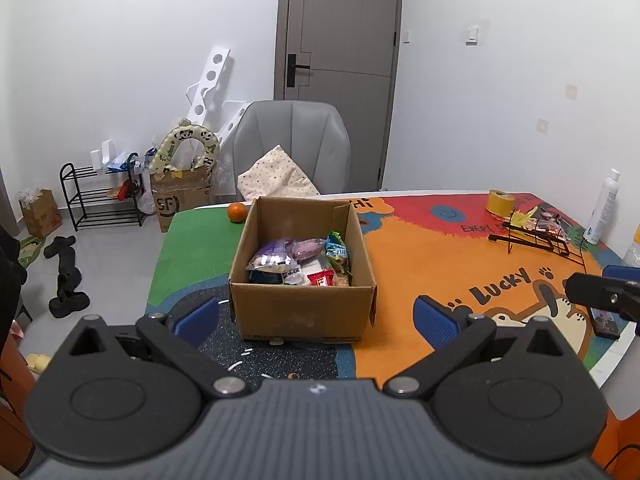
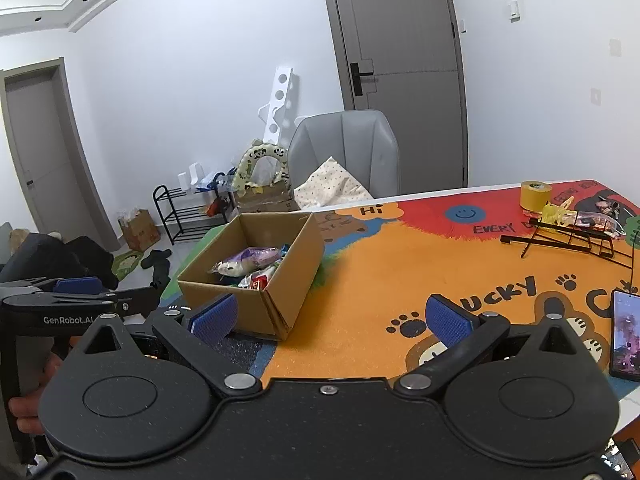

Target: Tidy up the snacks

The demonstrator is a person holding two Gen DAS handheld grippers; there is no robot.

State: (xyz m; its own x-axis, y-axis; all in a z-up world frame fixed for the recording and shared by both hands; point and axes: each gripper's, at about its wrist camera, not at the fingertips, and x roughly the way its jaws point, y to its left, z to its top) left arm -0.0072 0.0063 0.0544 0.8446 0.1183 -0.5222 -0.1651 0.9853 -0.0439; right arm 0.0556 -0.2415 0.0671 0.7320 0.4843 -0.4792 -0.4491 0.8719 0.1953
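An open cardboard box (image 1: 302, 312) stands on the colourful table mat and holds several snack packets (image 1: 296, 262), purple, white, red and green. It also shows in the right wrist view (image 2: 288, 276) at left centre, with the packets (image 2: 250, 266) inside. My left gripper (image 1: 316, 318) is open and empty, its blue pads on either side of the box's near wall, a little short of it. My right gripper (image 2: 332, 316) is open and empty, to the right of the box near its front corner. The left gripper shows at the far left of the right wrist view (image 2: 80, 300).
An orange (image 1: 237, 212) lies behind the box. A yellow tape roll (image 2: 535, 194), a black wire rack (image 2: 568, 240) with small packets, a white bottle (image 1: 604, 208) and a phone (image 2: 626, 332) are on the right. A grey chair (image 1: 292, 144) stands behind the table.
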